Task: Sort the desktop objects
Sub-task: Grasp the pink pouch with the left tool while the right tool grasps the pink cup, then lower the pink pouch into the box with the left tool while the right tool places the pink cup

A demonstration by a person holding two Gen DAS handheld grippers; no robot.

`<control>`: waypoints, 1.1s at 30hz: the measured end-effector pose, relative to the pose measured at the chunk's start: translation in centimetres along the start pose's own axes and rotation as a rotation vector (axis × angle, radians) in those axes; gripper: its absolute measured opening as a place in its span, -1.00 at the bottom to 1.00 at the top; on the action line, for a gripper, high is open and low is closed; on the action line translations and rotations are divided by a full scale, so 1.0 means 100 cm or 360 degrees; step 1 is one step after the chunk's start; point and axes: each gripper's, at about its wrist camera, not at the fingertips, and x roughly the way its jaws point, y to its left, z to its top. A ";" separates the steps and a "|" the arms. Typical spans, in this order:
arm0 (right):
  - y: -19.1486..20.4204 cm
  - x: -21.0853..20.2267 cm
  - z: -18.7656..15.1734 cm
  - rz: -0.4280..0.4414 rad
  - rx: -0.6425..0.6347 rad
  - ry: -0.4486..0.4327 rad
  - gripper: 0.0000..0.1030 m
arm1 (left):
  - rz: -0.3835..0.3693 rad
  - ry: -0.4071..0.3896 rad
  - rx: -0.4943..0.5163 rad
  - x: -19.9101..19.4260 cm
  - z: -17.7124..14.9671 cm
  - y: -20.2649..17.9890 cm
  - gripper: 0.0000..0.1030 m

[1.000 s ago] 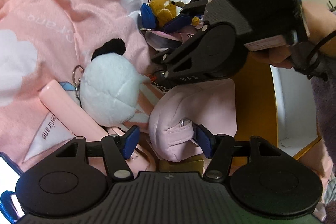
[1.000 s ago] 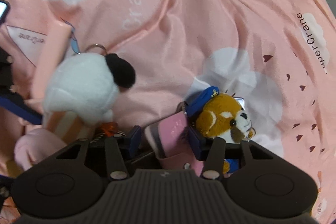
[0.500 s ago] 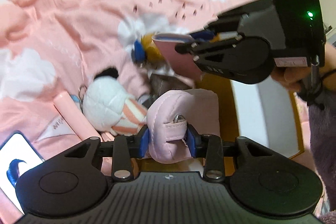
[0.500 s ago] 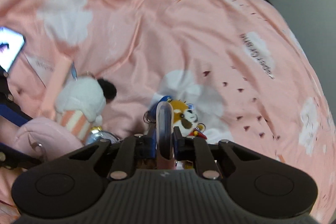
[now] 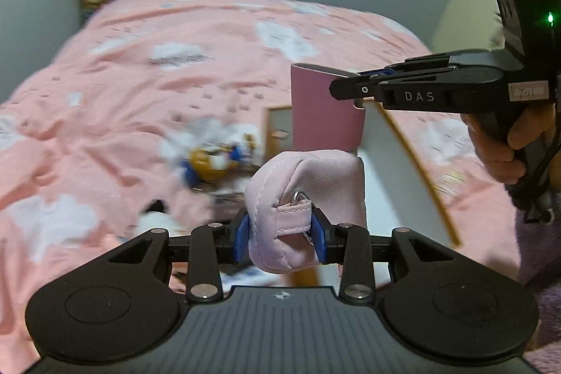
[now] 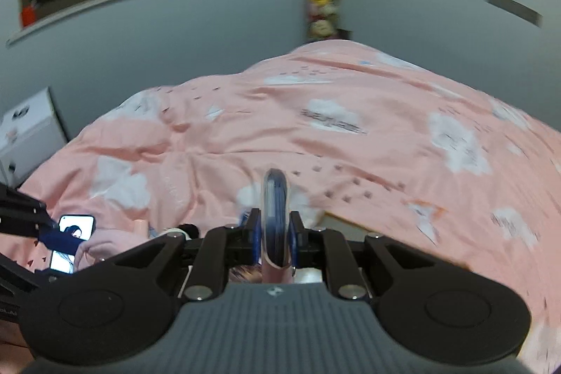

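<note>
Left tongs [image 5: 280, 235] clamp the pouch [image 5: 305, 209], bottom centre, pinched at its tab end so it hangs clear of the bed [image 5: 140, 76]. Right tongs [image 6: 274, 239] grip the pink case [image 5: 326, 111] edge-on, centre frame. Both lifted, likely bound for the tray [image 5: 396, 181] at right. Toys [image 5: 210, 163] remain centre-left, blurred.

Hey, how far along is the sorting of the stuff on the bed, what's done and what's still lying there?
Nothing looks put away yet. In hand: the left tongs are shut on the pink pouch, and the right tongs on the flat pink case, both lifted above the pink blanket. Left on the blanket: the brown plush, the white plush and the phone.
</note>
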 end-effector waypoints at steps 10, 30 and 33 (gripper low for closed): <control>-0.037 0.008 -0.116 -0.0211 0.0434 0.0184 -0.69 | 0.0163 0.0245 0.0151 0.084 -0.020 -0.062 -0.19; -0.011 0.020 -0.169 -0.0208 0.0606 0.0145 -0.67 | 0.0054 0.0307 -0.0022 0.091 -0.060 -0.066 -0.01; -0.011 0.016 -0.172 -0.0203 0.0628 0.0215 -0.67 | -0.0041 0.0287 -0.0122 0.088 -0.063 -0.054 0.00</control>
